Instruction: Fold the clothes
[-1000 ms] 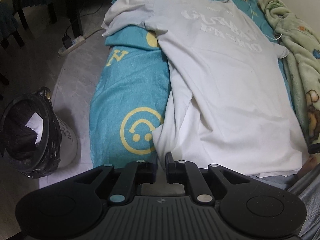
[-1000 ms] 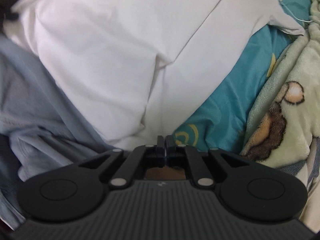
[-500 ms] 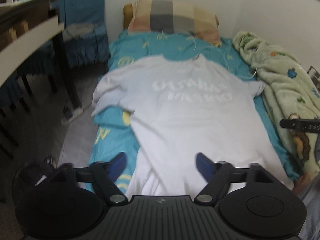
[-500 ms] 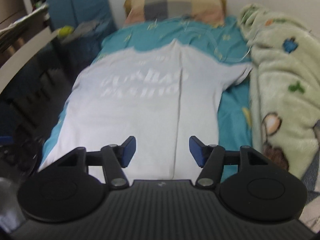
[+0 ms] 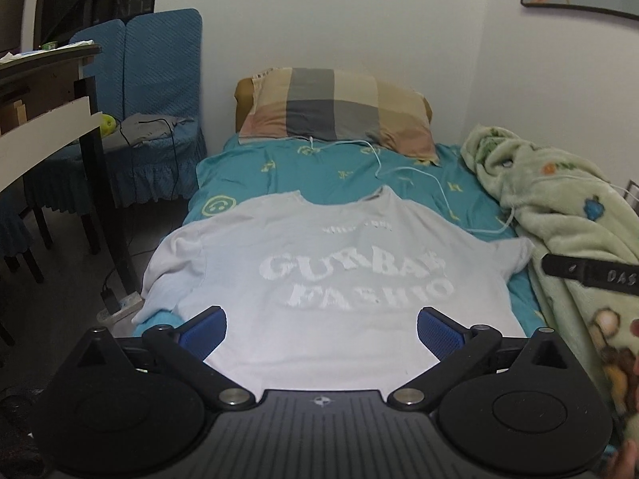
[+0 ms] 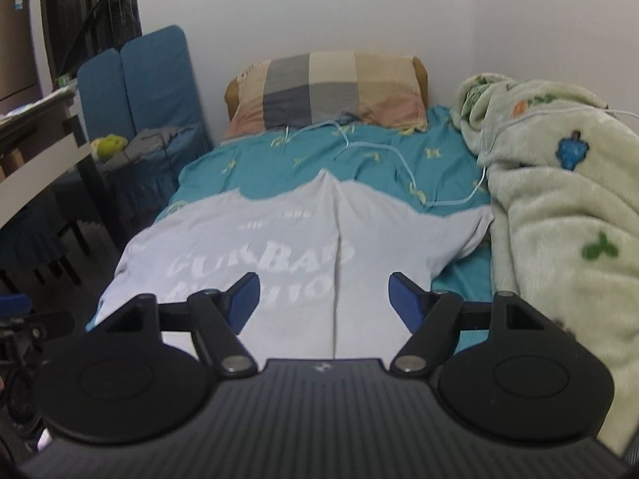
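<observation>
White t-shirt (image 5: pixel 319 291) flat on bed, print up, centre crease, L gripper (image 5: pixel 321 329) & R gripper (image 6: pixel 323 299) wide open, empty

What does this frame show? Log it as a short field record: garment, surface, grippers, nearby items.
garment: white T-shirt, spread flat, print side up, unfolded
surface: teal bedsheet
left gripper: open, holding nothing
right gripper: open, holding nothing
nearby: checked pillow at head of bed; green blanket along right side; white cable on sheet

Teal bed (image 5: pixel 331 171) bears white T-shirt (image 5: pixel 335 279), checked pillow (image 5: pixel 339 109), green blanket (image 5: pixel 559 215), white cable (image 5: pixel 415 171)
</observation>
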Demonstrator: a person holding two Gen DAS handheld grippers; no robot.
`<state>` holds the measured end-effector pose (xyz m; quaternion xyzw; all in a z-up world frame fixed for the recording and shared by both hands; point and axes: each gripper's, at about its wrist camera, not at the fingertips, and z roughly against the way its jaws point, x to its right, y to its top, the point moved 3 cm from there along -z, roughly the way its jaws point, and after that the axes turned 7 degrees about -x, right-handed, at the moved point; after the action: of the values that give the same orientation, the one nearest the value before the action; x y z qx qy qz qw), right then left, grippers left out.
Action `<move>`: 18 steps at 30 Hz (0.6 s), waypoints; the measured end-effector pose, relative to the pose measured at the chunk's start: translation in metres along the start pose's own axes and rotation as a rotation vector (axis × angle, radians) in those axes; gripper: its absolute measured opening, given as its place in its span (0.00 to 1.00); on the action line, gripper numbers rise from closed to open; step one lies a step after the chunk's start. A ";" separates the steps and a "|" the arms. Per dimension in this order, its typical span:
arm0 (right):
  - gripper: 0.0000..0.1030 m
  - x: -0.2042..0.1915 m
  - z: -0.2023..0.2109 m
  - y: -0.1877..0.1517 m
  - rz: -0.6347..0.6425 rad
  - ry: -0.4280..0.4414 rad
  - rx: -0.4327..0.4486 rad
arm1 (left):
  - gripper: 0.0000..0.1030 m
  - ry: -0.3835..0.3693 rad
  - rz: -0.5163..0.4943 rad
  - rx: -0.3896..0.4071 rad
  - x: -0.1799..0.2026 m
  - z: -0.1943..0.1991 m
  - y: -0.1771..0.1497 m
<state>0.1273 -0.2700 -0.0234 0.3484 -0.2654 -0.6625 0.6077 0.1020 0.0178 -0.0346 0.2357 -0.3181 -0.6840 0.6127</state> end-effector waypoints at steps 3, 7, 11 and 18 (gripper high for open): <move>0.71 0.014 -0.024 0.019 -0.013 0.005 0.021 | 1.00 0.010 0.022 0.007 -0.006 -0.031 0.003; 0.71 0.052 -0.075 0.040 -0.168 0.018 -0.016 | 1.00 0.023 0.030 0.002 -0.022 -0.068 -0.003; 0.71 0.100 -0.134 0.046 -0.434 0.022 -0.058 | 1.00 -0.019 0.089 -0.028 -0.040 -0.095 -0.010; 0.73 0.162 -0.216 0.021 -0.745 -0.043 -0.095 | 1.00 -0.035 0.114 -0.054 -0.055 -0.133 -0.010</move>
<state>0.3063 -0.4175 -0.1632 0.3786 -0.1020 -0.8568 0.3348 0.1970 0.0531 -0.1370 0.1886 -0.3232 -0.6604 0.6510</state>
